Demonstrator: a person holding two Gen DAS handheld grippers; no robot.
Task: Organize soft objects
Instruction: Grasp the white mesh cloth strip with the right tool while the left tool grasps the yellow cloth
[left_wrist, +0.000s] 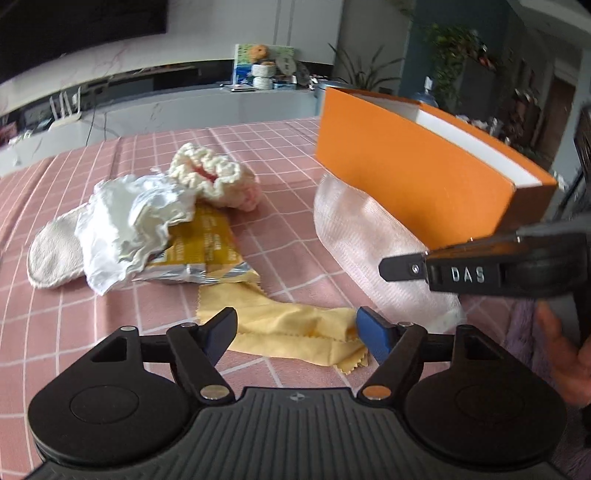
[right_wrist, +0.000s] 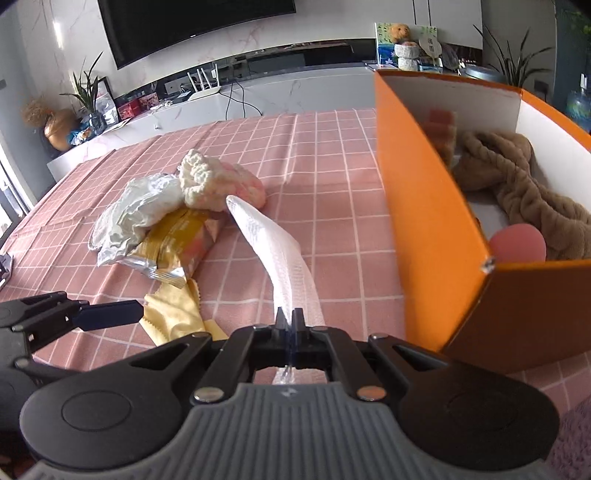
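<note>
Right gripper (right_wrist: 291, 320) clamped on white mesh strip (right_wrist: 273, 243); left gripper (left_wrist: 295, 328) open above yellow cloth (left_wrist: 295, 332). Best lifted clear over orange box (right_wrist: 424, 206) wall before release.

White mesh strip (right_wrist: 273, 251), lifted, beside open orange box (right_wrist: 424, 206)

Ahead of the right gripper (right_wrist: 291, 325), a sheer, ribbed white mesh strip (right_wrist: 273, 251). Beside it a matt orange cardboard box (right_wrist: 424, 206). Left, a glossy foil snack wrapper (right_wrist: 173, 251), crinkled tissue (right_wrist: 136, 214), and soft yellow cloth (left_wrist: 295, 332) on pink checked fabric (right_wrist: 325, 155).
</note>
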